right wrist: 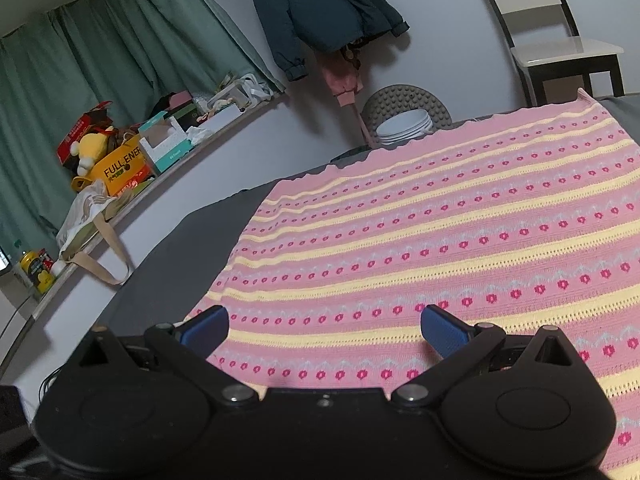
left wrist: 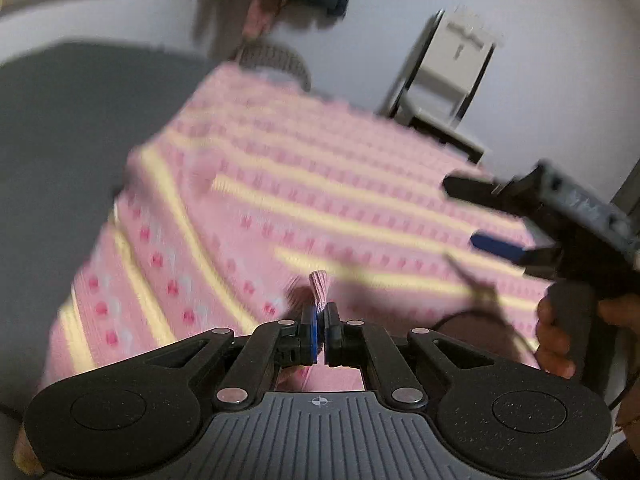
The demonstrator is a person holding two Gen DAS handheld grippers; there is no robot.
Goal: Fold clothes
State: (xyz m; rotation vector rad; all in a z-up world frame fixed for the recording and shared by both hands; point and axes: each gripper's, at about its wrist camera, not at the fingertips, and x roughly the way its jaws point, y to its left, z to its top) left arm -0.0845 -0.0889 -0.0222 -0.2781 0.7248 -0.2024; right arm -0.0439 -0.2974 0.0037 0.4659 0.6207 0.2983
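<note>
**Pink knit spread on the grey table, one edge pinched**

The pink knitted garment (right wrist: 440,232) lies spread across the dark grey table (right wrist: 180,264), covering most of its right and near part. It is pale pink with yellow bands and rows of small deep-pink flower dots between them. In the right wrist view it lies mostly flat, its far edge slightly wavy. The left wrist view is blurred, but a fold runs down the left side of the cloth there, and a small ribbed tab of pink fabric (left wrist: 319,290) stands up at the near edge.

The left gripper (left wrist: 320,334) has its blue-padded fingers closed together on that ribbed tab. The right gripper (right wrist: 324,330) hangs over the near part of the cloth with its fingers (right wrist: 442,334) wide apart and nothing between them. In the left wrist view it shows at the right, held by a hand (left wrist: 556,340) around its handle.

Beyond the far edge of the table a stack of white plates (right wrist: 404,126) sits in front of a round grey bumpy mat (right wrist: 404,100). A dark teal jacket (right wrist: 316,8) hangs on the wall above. A chair (right wrist: 560,48) stands far right. On the left a ledge (right wrist: 132,196) below green curtains (right wrist: 100,64) is crowded with boxes, a yellow stuffed toy (right wrist: 90,148) and a cloth bag.
</note>
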